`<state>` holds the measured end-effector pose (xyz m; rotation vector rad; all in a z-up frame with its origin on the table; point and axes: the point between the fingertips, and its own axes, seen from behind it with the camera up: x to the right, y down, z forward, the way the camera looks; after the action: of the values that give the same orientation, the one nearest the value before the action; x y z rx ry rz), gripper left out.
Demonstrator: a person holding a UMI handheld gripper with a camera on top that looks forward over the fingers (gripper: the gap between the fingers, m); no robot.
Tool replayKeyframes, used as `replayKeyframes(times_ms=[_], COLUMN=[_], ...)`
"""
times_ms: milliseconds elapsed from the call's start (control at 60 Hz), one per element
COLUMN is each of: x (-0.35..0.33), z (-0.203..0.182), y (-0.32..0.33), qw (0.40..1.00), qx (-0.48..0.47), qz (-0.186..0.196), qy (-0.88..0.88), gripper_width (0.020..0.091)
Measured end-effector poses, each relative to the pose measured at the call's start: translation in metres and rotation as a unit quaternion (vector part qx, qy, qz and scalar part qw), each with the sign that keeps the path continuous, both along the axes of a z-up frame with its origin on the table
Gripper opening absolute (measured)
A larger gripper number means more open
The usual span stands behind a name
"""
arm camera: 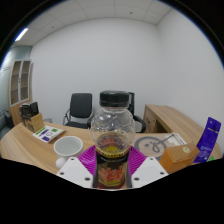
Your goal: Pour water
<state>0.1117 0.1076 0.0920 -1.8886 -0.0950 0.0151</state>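
1. Clear glass or plastic forms the jar (113, 135), which has a dark lid and amber contents in its lower part; it stands upright between the fingers of the tool (113, 170).
2. Both purple pads (87, 158) lie against the jar's lower sides, so the tool is closed on the jar, parted only by the jar's width.
3. At 10 o'clock from the jar, a white cup (67, 146) sits on the wooden table (30, 148), just beside the left finger.
4. At 2 o'clock from the jar lies a round roll of tape (152, 145), with a small box (180, 152) just beyond it at 3 o'clock.
5. A purple packet (209, 138) stands further out at 3 o'clock, near the table's far end.
6. At 9 o'clock, well apart from the jar, a dark box (31, 112) and a flat book (50, 133) rest on the table.
7. At 11 o'clock beyond the table stands a dark office chair (78, 107) against the white wall.
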Motion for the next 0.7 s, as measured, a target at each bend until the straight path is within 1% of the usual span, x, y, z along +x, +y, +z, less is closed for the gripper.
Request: replayKeyframes(times_ms=[33,67,167,283,300,317,350,367,383,417,450,483,533,700], x=[0.001,0.002,0.002,0.003,0.004,0.003,0.005,0.006,0.007,0.010,0.010,0.010,0.009,-0.006], z=[-0.009,-0.006,-0.007,-0.008,-0.010,-0.011,-0.016,-0.018,-0.019,-0.019,-0.015,-0.010,-0.002,0.040], y=[0.000,0.000,0.000,0.000,0.000,-0.002,-0.005,-0.007,-0.009,-0.015,-0.023,-0.031,-0.045,-0.115], qw=[1.000,1.000,1.000,1.000,1.000,1.000,0.999,0.999,0.998,0.997,0.997,0.996,0.995,0.991], qx=[-0.007,0.008,0.005,-0.004,-0.010,-0.016,-0.034,-0.043,-0.050,-0.061,-0.067,-0.073,-0.083,-0.110], qz=[-0.001,-0.001,-0.005,-0.008,-0.009,-0.012,-0.020,-0.024,-0.029,-0.037,-0.043,-0.047,-0.053,-0.072], qy=[-0.002,0.001,0.004,-0.001,-0.003,-0.003,-0.001,0.000,0.003,0.006,0.010,0.013,0.016,0.018], gripper_width=[0.0379,0.0379,0.0391,0.0531,0.0555,0.0601,0.0727,0.0824,0.0869,0.0822,0.0838,0.0868,0.0856,0.0860])
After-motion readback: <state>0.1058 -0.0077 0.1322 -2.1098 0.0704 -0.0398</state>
